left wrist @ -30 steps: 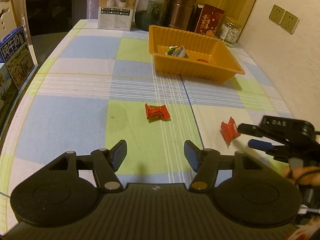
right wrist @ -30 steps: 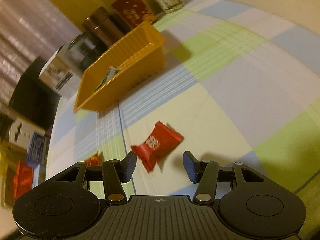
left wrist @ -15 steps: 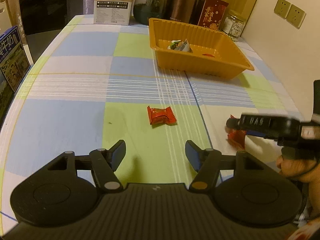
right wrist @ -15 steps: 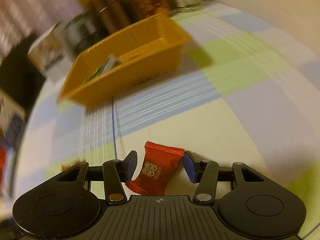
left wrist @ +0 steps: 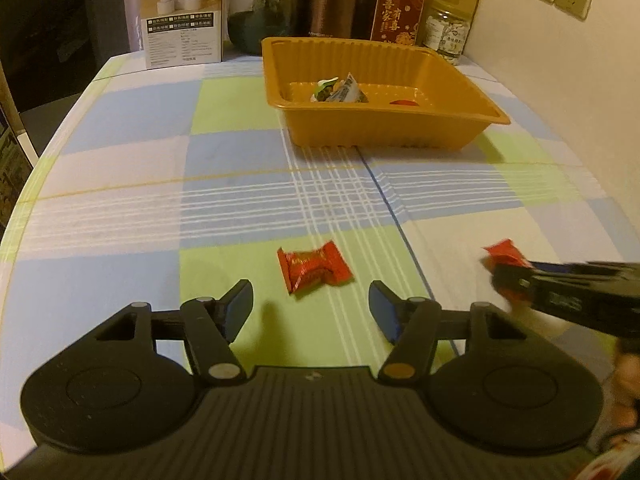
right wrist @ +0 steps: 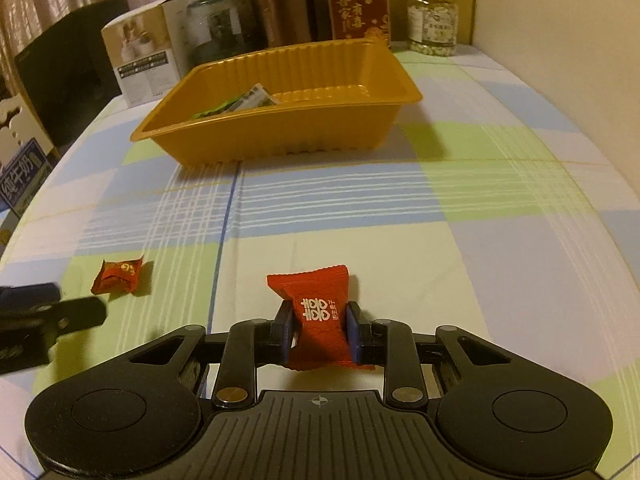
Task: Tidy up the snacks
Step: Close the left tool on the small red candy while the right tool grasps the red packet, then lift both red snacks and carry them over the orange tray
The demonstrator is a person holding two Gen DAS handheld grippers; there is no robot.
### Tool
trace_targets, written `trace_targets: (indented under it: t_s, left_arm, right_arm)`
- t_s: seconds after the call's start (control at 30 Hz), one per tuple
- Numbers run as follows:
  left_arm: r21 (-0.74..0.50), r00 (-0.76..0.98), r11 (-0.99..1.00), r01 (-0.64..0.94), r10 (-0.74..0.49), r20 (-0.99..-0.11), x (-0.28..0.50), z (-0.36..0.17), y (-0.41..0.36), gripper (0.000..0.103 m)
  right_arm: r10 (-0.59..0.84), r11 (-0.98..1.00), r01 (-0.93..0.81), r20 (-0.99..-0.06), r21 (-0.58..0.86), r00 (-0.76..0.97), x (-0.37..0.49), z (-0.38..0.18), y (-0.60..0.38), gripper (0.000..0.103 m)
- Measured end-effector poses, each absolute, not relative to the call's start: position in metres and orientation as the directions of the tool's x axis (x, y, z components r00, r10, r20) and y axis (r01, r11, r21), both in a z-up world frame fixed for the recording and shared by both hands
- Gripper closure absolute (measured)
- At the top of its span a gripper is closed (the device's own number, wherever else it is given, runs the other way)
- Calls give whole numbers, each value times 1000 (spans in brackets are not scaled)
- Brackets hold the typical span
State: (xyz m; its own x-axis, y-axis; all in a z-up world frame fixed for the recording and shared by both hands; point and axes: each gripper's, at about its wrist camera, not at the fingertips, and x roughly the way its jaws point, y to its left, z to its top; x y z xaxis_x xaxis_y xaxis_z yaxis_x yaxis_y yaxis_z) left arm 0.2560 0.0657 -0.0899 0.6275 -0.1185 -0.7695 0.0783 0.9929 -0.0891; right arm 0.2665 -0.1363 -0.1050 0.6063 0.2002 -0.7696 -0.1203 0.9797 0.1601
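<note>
While your left gripper hangs spread wide just short of a red candy on the checked surface, your right gripper has clamped onto the red snack packet that lay loose between its fingers half a second ago. The packet now stands pinched at its middle, its upper end fanned out above the blue pads. That settles the pick: judged from here, the carry to the orange tray comes next, well ahead across the cloth, where a few wrapped snacks already lie. Your left gripper has closed in on its candy over the last second but grips nothing yet. One more pick awaits.
</note>
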Motion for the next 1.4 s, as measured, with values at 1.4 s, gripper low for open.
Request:
trace_targets:
  t_s: [1.4]
  left_arm:
    - [-127,681,992,24,-109,-724,205,-63,32,85]
  right_arm:
    - [243,969,-131,-719,209,651,234,-60,-157,76]
